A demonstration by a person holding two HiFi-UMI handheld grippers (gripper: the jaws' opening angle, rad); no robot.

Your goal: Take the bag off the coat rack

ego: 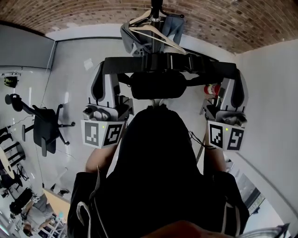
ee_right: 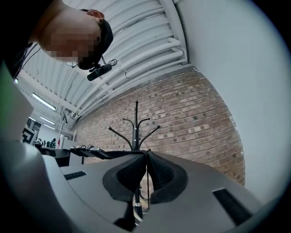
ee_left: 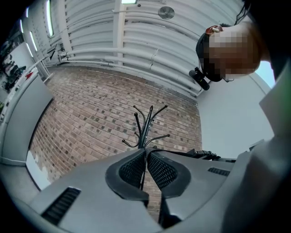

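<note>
A black bag strap (ego: 163,62) with a padded middle (ego: 158,84) is stretched level between my two grippers, in front of the coat rack (ego: 156,14). My left gripper (ego: 109,65) is shut on the strap's left end, and my right gripper (ego: 231,69) on its right end. Below the strap hangs a dark mass (ego: 153,153); I cannot separate the bag from the person's dark clothing. In the left gripper view the left gripper (ee_left: 146,152) pinches the strap (ee_left: 200,154), with the rack's (ee_left: 145,127) hooks beyond. The right gripper (ee_right: 146,154) does likewise, with the rack (ee_right: 136,123) behind.
A wooden hanger (ego: 156,33) and a grey garment (ego: 132,39) hang on the rack. A brick wall (ego: 93,14) stands behind it and a white wall (ego: 274,102) to the right. A black office chair (ego: 44,128) is at the left, a red object (ego: 213,89) near the right gripper.
</note>
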